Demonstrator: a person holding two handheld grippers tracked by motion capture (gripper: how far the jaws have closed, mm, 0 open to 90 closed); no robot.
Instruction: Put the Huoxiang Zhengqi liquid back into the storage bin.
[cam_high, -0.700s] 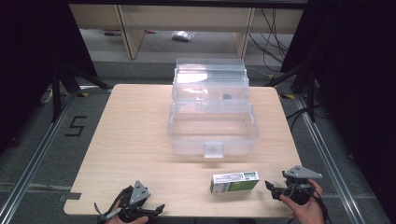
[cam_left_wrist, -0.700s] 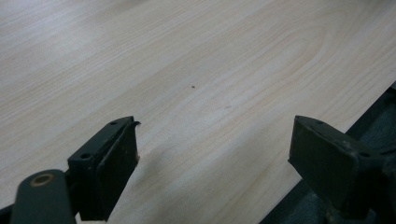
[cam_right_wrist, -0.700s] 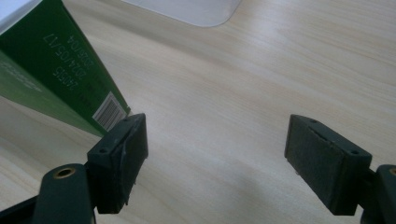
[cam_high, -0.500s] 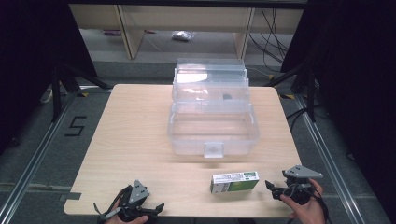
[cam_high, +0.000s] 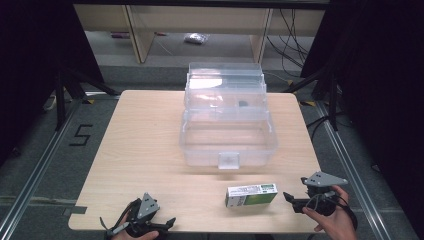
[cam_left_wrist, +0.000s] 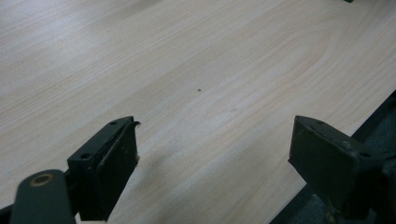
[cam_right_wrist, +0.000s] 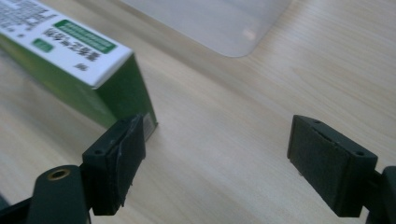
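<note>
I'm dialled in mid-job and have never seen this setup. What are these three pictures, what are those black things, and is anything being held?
There is no robot arm. A person holds a two-jaw tool in each hand at a wooden table. The high view looks down from above: the left gripper sits at the near left edge, the right gripper at the near right. The other two pictures come from cameras riding on the grippers, so the black blocks at the bottom are their own jaws. On the table stand a clear plastic box with its lid up and, nearer the person, a green and white carton. Both grippers are open and hold nothing; the right one points at the carton's end.
</note>
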